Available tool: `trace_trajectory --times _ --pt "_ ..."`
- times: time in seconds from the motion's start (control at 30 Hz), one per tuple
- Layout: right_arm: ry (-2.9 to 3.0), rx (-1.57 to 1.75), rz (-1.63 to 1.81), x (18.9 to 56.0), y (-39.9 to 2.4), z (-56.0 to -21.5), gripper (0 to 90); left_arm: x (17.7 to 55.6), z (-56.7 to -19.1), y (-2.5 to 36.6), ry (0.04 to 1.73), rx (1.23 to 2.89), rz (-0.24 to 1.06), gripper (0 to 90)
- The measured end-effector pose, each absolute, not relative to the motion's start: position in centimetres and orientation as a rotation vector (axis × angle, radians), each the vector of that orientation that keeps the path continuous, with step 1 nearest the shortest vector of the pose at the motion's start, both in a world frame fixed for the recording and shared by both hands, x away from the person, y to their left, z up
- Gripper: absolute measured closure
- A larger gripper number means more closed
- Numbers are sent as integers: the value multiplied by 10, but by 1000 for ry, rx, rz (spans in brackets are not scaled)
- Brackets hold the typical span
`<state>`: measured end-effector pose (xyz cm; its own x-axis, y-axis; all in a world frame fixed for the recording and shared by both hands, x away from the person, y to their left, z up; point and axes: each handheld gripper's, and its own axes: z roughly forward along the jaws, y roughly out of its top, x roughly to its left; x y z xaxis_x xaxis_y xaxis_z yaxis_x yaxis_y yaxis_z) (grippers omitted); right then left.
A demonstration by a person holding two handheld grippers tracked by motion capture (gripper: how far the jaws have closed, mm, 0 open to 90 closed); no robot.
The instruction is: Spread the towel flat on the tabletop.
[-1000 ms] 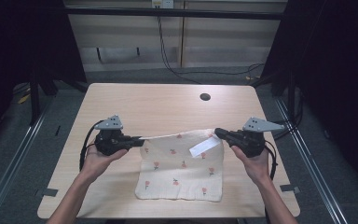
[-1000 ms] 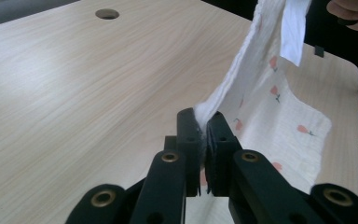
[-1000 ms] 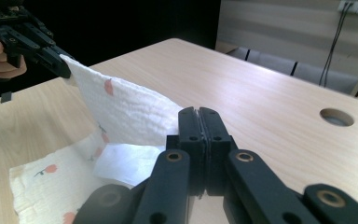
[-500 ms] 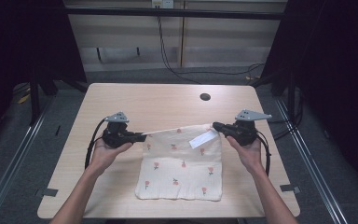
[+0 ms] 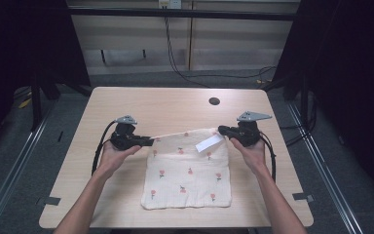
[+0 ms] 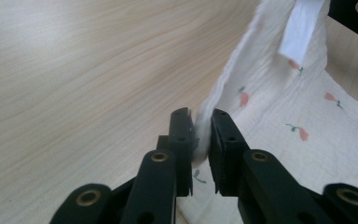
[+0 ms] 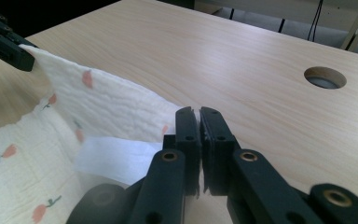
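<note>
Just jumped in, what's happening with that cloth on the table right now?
A person is working a white flower-print cloth on a wooden table, one claw in each hand. The left claw has the cloth's far left corner between its jaws, which have just been opening, with a gap beside the fabric. The right claw sits at the far right corner near the white tag, jaws also just easing open but nearly together on the edge. The far edge is raised; the rest lies flat.

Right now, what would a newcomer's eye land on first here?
The cream cloth with small red flowers, spread at the table's near middle. Each far corner sits between the jaws of a hand-held gripper, left and right; both have just been opening. A white tag hangs by the right corner.
</note>
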<state>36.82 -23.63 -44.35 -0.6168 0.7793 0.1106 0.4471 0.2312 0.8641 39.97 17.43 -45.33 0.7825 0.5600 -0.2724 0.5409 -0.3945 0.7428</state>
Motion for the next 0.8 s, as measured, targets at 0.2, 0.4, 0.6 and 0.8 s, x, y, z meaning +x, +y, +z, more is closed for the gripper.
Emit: trace_trajectory --times 0.2,0.4,0.6,0.8 --pt "2101 1191 1324 370 -251 -442 800 401 -453 184 866 2033 54 729" --pt "2107 1183 1303 358 -262 -435 784 389 -453 187 831 2059 63 707" --pt "2158 1142 1302 331 -265 -429 758 371 -451 188 772 2083 58 721" --pt "2216 1109 1297 310 -263 -429 749 354 -453 187 717 2095 26 738"
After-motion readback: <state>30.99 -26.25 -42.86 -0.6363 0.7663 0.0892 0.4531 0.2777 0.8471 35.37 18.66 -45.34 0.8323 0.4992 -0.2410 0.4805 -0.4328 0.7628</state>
